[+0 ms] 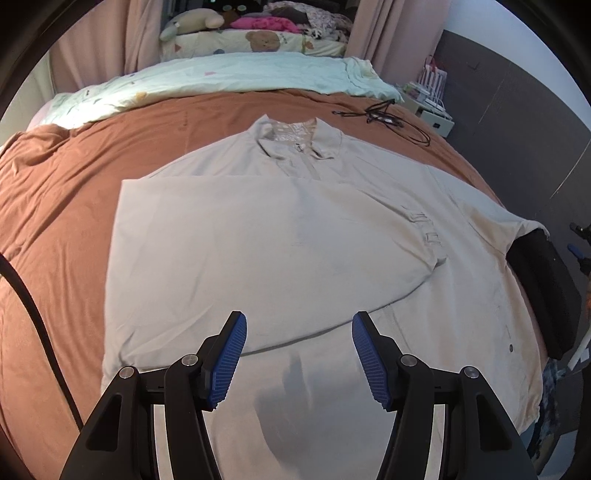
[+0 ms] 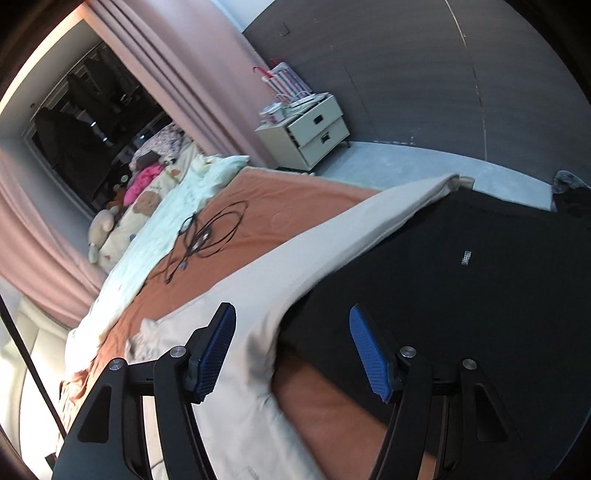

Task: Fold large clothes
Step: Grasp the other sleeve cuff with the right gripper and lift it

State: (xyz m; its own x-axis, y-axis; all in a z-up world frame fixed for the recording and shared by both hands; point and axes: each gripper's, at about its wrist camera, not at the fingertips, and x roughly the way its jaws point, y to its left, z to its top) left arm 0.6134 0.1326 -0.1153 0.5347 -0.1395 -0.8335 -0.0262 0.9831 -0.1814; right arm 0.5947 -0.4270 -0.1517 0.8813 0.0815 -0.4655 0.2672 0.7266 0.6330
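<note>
Beige shirt (image 1: 280, 240) lies flat on bed (image 1: 55, 221), left side folded inward to narrow it. Left tool (image 1: 299, 354) and right tool (image 2: 291, 350) both gape, holding nothing.

This is a bedroom in a home. A wide bed (image 1: 66, 206) fills most of the view, spread with a rust-brown cover and, toward its head, a pale printed quilt (image 1: 229, 74). Beyond the quilt lie a teddy-bear pillow (image 1: 258, 40), a plush toy (image 1: 188, 26) and a heap of pink clothes (image 1: 266, 23). Pink curtains (image 2: 184, 74) hang on both sides of a dark window (image 2: 85, 122). A cream nightstand (image 2: 314, 129) with two drawers stands by the grey wall, a striped gift bag (image 2: 284, 79) on top. A black cable (image 2: 207, 236) lies coiled on the cover.
</note>
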